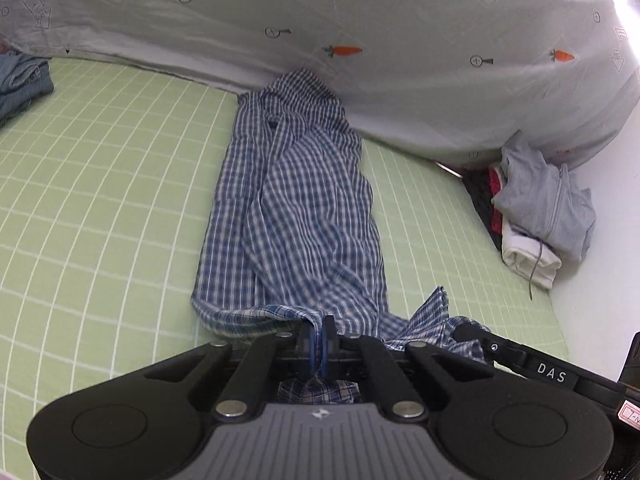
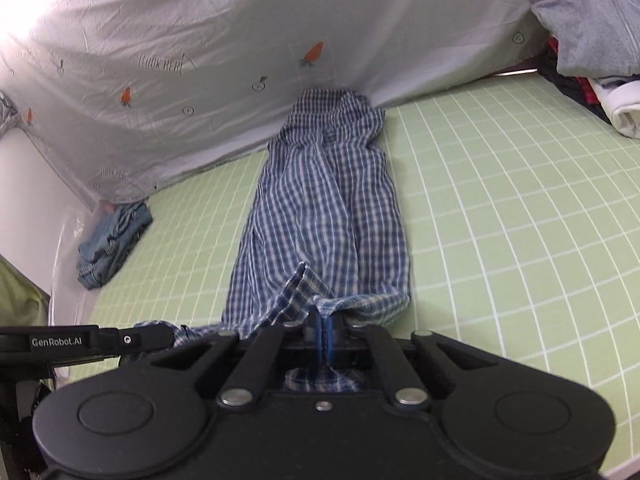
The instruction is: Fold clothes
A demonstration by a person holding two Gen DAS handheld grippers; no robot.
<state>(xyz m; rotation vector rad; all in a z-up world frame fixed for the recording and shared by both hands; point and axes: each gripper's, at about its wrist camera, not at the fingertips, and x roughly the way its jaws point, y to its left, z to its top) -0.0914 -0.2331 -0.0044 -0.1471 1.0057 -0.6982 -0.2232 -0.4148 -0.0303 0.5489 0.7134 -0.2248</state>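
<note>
A blue and white checked shirt [image 1: 296,208] lies stretched lengthwise on the green grid sheet [image 1: 100,184], its collar end against the far white cloth. My left gripper [image 1: 318,328] is shut on the shirt's near hem, with checked cloth bunched behind its blue pads. In the right wrist view the same shirt [image 2: 324,208] runs away from me, and my right gripper [image 2: 325,326] is shut on the near hem too. The right gripper [image 1: 516,354] shows at the lower right of the left wrist view, the left gripper [image 2: 132,340] at the lower left of the right wrist view.
A white cloth with carrot prints [image 1: 360,20] hangs along the far side. A pile of folded clothes topped by a grey zip jacket [image 1: 548,196] sits at the right edge of the bed. A crumpled blue denim garment [image 2: 112,240] lies at the left edge.
</note>
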